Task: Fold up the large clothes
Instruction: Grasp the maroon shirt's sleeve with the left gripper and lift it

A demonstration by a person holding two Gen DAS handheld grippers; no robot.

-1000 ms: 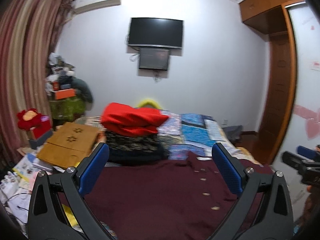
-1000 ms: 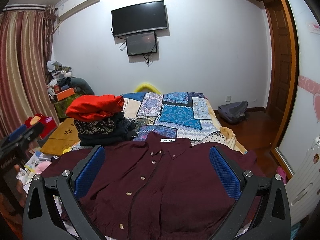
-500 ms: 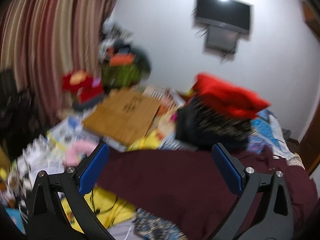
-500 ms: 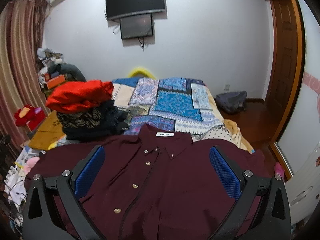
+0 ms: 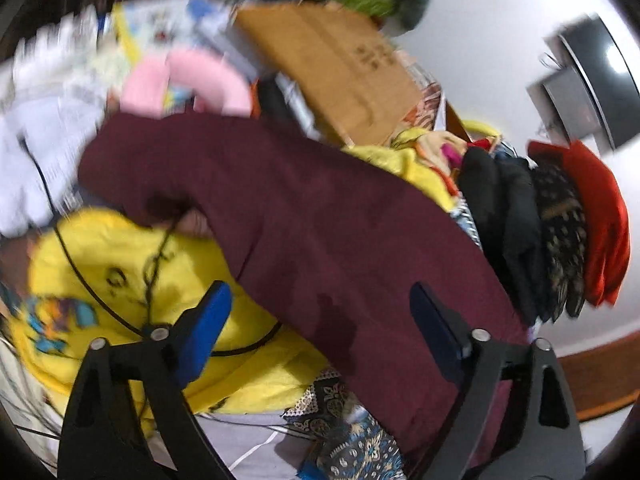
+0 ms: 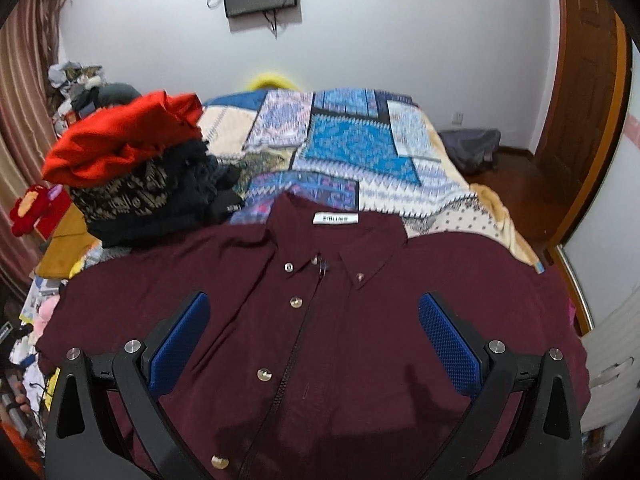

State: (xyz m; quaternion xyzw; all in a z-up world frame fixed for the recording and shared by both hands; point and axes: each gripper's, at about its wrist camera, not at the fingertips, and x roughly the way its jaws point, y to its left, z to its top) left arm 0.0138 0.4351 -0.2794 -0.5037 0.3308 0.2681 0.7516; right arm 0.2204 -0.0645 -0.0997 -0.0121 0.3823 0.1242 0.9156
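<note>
Maroon shirt (image 6: 320,340) lies spread under both wide-apart, empty grippers (image 6: 314,336) (left gripper (image 5: 320,316) narrowing, over its sleeve).

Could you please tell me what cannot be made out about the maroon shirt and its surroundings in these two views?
- Maroon shirt hem: cut off by the bottom edge, right wrist view.
- Its right sleeve end: runs past the bed edge, same view.
- Collar label text: too small.
- Papers beyond the sleeve: motion blurred, left wrist view.
- Shirt front: outside the left wrist view.

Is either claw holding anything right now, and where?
Nothing is held. The left claw and right claw both stand open above the shirt.
</note>
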